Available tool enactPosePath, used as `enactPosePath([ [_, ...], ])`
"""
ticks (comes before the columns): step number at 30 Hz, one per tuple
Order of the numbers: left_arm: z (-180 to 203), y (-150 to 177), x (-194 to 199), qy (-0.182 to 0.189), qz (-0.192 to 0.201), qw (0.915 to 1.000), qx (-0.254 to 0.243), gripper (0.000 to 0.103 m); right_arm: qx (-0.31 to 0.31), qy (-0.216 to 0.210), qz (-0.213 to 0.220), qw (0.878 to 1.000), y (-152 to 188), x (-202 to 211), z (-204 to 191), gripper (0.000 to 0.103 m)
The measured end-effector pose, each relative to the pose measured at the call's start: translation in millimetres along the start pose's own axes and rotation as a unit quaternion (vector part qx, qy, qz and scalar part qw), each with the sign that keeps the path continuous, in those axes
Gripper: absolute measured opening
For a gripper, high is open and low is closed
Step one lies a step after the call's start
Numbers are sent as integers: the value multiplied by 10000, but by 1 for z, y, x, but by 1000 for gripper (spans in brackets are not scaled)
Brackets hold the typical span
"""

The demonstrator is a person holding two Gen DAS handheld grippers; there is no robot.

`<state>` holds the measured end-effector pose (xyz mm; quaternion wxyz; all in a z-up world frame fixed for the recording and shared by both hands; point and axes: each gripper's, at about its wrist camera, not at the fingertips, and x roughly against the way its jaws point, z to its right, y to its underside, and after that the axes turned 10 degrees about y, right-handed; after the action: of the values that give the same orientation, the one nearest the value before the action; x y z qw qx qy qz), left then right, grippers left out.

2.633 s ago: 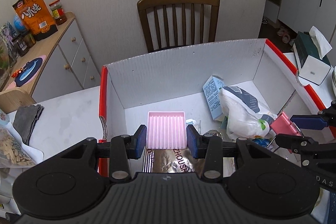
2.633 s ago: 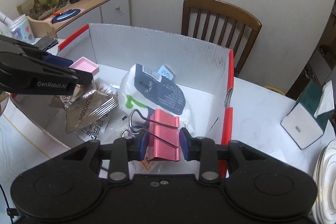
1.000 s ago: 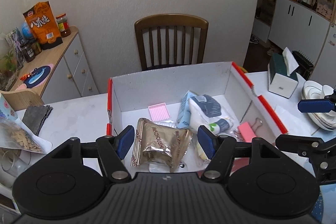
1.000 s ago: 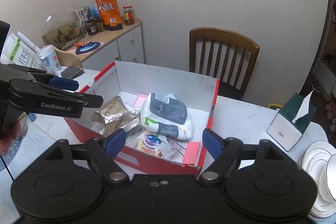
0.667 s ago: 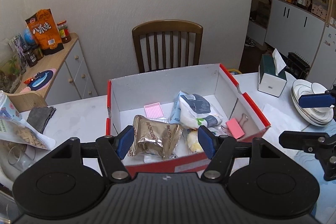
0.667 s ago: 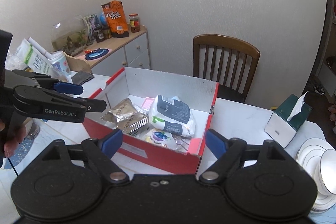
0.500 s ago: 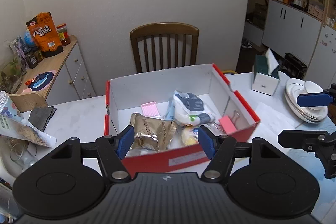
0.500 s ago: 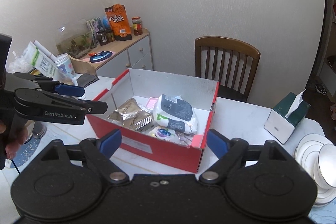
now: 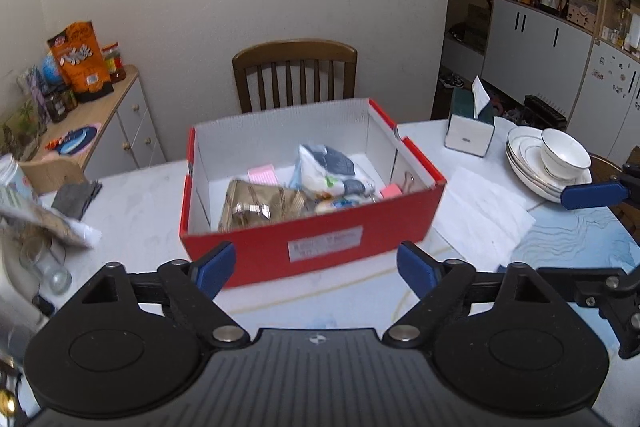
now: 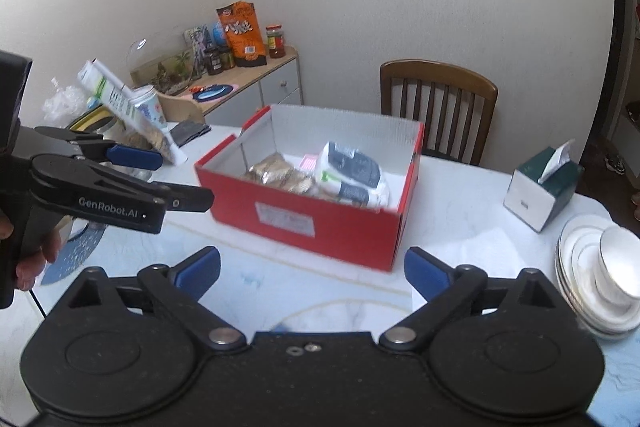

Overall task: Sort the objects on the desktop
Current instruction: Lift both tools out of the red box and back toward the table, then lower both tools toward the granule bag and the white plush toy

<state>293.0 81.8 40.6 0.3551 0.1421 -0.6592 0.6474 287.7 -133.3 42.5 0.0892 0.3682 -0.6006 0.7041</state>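
**Red box loaded, both grippers empty and backed off**

Red cardboard box with white corrugated lining (image 9: 320, 247) sits mid-tabletop (image 9: 132, 203), in front of the wooden chair (image 9: 294, 75). Contents visible from both views: gold foil snack packet (image 9: 256, 205), white-and-navy plastic pouch (image 9: 332, 173), pink ridged flat piece (image 9: 262, 174) near the back wall, pink binder clip (image 9: 394, 189) against the box's right-hand wall, plus a smaller packet in front I can't identify.

Left gripper (image 9: 316, 269): jaws spread wide, nothing between them, held clear on the near side of the box. Right gripper (image 10: 312, 271): same, wide apart, empty, also short of the box.

Progress, my read: sorting looks close to done or done. No loose small items on the tabletop near the box. Off to the sides: green-and-white tissue box (image 9: 470, 125), stacked white plates with a cup (image 9: 548, 163), white paper sheet (image 9: 480, 215), grey folded cloth (image 9: 76, 193), clear bag of snacks (image 9: 44, 223). Can't tell whether any of those count as targets.

Orientation: box is upright, open top up, labelled long side facing the grippers. Long axis runs left-right in the left wrist view, slightly skewed. In the right wrist view it's angled, near right corner closest.
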Motion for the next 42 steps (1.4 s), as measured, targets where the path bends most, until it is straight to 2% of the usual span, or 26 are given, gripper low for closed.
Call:
enactPosePath([
  [2, 2, 9, 4, -16, -23, 10000, 92, 97, 27, -14, -21, 10000, 10, 6, -2, 100],
  [9, 12, 42, 9, -49, -153, 9996, 246, 97, 125, -95, -219, 9996, 47, 21, -16, 101],
  [26, 53, 106, -15, 377, -881, 9951, 256, 97, 225, -237, -965, 9948, 135, 27, -50, 100],
  [34, 69, 125, -30, 542, -1247, 9899, 411, 97, 350, -298, -1223, 9914, 159, 22, -61, 95],
  [42, 80, 130, -49, 716, -1546, 9837, 582, 97, 508, -319, -1371, 9887, 170, 15, -72, 88],
])
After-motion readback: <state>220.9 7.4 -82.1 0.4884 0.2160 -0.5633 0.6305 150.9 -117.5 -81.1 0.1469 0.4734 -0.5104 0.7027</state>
